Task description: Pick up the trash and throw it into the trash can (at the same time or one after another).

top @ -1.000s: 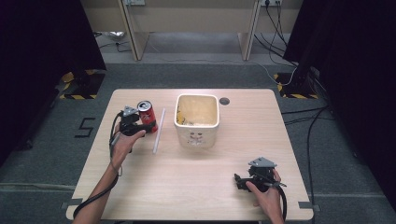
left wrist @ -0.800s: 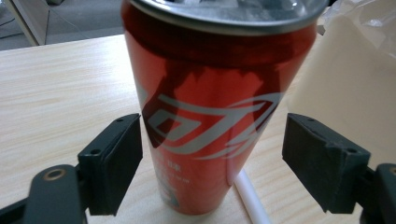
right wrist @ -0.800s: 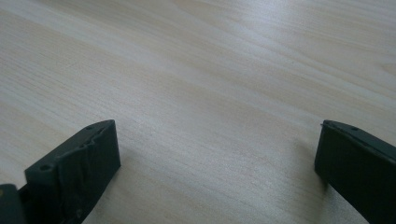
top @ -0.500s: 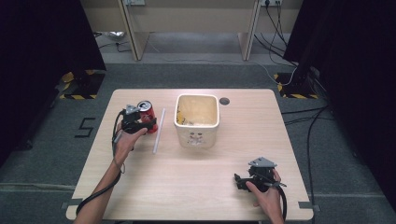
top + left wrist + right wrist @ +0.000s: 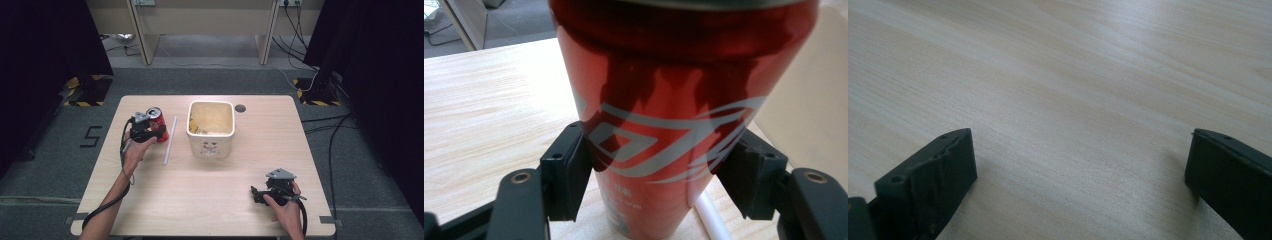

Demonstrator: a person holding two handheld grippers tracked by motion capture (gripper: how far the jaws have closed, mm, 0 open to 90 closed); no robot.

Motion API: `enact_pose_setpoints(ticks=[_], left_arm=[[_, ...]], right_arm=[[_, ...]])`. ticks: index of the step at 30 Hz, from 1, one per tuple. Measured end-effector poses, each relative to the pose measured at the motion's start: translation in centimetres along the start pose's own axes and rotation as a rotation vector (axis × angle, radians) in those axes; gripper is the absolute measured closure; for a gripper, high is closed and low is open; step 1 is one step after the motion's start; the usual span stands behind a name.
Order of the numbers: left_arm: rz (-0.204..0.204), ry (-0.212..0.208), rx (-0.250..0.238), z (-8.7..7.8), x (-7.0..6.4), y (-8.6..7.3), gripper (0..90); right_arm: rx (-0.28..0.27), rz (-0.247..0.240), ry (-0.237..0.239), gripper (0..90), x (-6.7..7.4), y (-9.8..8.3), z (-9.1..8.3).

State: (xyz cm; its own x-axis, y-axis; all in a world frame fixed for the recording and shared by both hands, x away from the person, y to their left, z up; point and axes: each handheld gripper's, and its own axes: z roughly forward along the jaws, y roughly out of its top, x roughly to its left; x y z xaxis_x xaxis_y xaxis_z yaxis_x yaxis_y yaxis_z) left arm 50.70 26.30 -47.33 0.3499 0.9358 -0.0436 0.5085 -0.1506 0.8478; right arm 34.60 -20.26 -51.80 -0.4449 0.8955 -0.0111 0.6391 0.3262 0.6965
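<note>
A red drink can [image 5: 156, 116] stands upright on the left part of the wooden table [image 5: 215, 200]. My left gripper [image 5: 150, 131] reaches it from the near side. In the left gripper view the can [image 5: 674, 100] sits between the two black pads [image 5: 569, 175], which have just been closing and now touch it on both sides, so my left gripper [image 5: 656, 175] is shut on it. My right gripper [image 5: 257, 195] rests low at the table's front right. Its jaws are open wide over bare wood in the right gripper view [image 5: 1080, 165].
A white straw-like tube [image 5: 170, 140] lies just right of the can, pointing away from me. A cream square tub [image 5: 210, 147] with scraps inside stands mid-table. A round cable hole [image 5: 240, 108] lies behind it. Dark curtains flank the table.
The left gripper's jaws have drawn in around the red can. Both hands stay where they were.
</note>
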Motion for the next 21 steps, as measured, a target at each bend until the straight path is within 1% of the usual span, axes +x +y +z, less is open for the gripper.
enact_pose_setpoints(ticks=[3, 10, 13, 14, 19, 21], left_arm=[[0.001, -0.001, -0.01, -0.3, 0.0, 0.2, 34.1], [0.026, -0.015, -0.005, -1.1, -0.3, 0.8, 34.2], [0.027, -0.021, -0.009, -1.4, -0.4, 1.0, 34.2], [0.038, -0.026, -0.003, -1.6, -0.6, 1.2, 34.2], [0.037, -0.042, -0.008, -2.0, -0.8, 1.5, 34.2], [0.043, -0.048, -0.007, -2.4, -0.9, 1.8, 34.2]], right_arm=[[-0.001, -0.001, 0.0, 0.4, 0.0, 0.0, 0.0], [0.0, -0.001, 0.0, 0.4, 0.0, 0.0, 0.0], [-0.001, -0.001, 0.0, 0.4, 0.0, 0.0, 0.0], [0.0, 0.001, 0.0, 0.4, 0.0, 0.0, 0.0], [-0.001, -0.001, 0.0, 0.4, 0.0, 0.0, 0.0], [0.0, 0.0, 0.0, 0.4, 0.0, 0.0, 0.0]])
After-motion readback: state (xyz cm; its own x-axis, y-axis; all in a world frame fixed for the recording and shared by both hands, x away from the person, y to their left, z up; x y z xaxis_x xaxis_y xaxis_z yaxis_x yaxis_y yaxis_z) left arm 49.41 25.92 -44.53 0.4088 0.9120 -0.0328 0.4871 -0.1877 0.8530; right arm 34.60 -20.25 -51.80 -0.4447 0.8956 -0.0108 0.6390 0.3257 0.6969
